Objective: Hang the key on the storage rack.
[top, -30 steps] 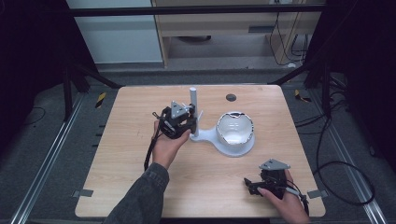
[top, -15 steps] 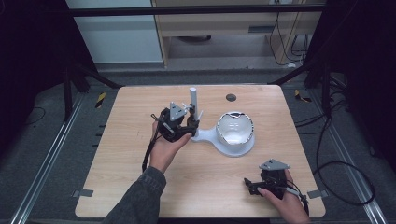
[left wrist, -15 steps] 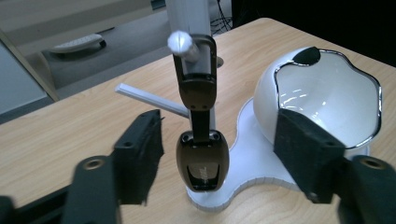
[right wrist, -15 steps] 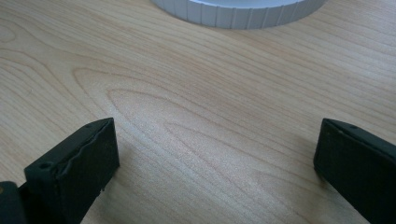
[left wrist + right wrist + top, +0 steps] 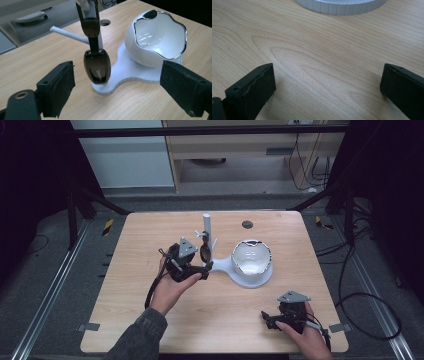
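At the near edge of the pale wood-grain surface [image 5: 150,320], low on the person's right, the right gripper [image 5: 272,319] lies in a hand with its jaws spread wide over bare wood, nothing between them; in the right gripper view the ribbed rim of the white moulded plastic base [image 5: 342,7] sits well ahead of the two black pads. Farther in, on the left, the left gripper [image 5: 206,268] is held in the left hand [image 5: 170,290], a dark sleeve trailing back toward the near edge. Its jaws have just been opening and now stand well apart, pressing on nothing. Just ahead of them, in the left gripper view, a dark glossy metal spoon [image 5: 97,65] hangs bowl-down from the thin upright white post [image 5: 206,232], its bowl low over the near lobe of the white base and clear of both pads (whether the bowl's tip touches the base cannot be told). A slim white peg [image 5: 68,35] juts sideways from the post behind the spoon's handle. Beside the post, on the wider lobe of the same base, rests a round white ceramic bowl with a wavy silver-edged rim [image 5: 251,260], tilted so its opening faces up and toward the left gripper. Beyond it, near the far edge, is a small dark round hole [image 5: 247,224] in the surface.
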A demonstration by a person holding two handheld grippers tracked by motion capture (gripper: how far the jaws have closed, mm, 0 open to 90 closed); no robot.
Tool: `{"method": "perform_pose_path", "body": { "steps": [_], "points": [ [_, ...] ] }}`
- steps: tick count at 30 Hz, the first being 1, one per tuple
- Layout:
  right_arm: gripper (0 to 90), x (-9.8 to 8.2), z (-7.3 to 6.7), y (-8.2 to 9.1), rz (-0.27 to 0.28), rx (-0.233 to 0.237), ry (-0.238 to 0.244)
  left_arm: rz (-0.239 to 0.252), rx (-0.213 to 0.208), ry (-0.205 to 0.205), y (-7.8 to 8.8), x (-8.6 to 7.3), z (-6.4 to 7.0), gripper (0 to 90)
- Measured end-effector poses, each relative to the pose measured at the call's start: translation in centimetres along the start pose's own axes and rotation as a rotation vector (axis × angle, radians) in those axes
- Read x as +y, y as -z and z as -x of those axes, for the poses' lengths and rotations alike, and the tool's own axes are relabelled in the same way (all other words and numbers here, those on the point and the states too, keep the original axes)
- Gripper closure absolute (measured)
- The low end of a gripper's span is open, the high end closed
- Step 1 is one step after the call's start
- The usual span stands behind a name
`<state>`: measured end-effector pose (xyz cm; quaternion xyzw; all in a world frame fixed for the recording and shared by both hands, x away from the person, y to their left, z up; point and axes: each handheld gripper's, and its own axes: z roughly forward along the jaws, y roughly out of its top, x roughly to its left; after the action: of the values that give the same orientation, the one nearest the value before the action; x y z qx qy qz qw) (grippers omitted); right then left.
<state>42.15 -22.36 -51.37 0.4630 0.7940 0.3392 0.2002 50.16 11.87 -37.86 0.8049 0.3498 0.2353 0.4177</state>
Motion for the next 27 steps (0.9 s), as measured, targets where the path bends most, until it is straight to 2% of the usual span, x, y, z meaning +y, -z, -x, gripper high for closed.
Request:
{"method": "perform_pose_path", "body": {
  "steps": [7, 15, 20, 25, 27],
  "points": [
    [0.4, 0.0, 0.0, 0.0, -0.001, -0.002, 0.003, -0.027, -0.017, -0.025, 0.8, -0.9, 0.4, 9.7],
    [0.4, 0.0, 0.0, 0.0, 0.0, -0.001, -0.002, -0.032, -0.022, -0.035, 1.5, -1.6, 0.8, 8.4],
    [0.4, 0.0, 0.0, 0.0, 0.0, -0.001, -0.001, -0.051, -0.023, -0.043, 1.5, -2.5, 0.5, 7.1],
    [0.4, 0.0, 0.0, 0.0, 0.0, -0.001, -0.001, -0.057, -0.026, -0.027, 1.7, -3.4, -0.1, 6.0],
    [0.3, 0.0, 0.0, 0.0, 0.0, -0.001, -0.003, -0.067, -0.023, -0.04, 1.9, -3.8, -0.4, 5.9]
  ]
}}
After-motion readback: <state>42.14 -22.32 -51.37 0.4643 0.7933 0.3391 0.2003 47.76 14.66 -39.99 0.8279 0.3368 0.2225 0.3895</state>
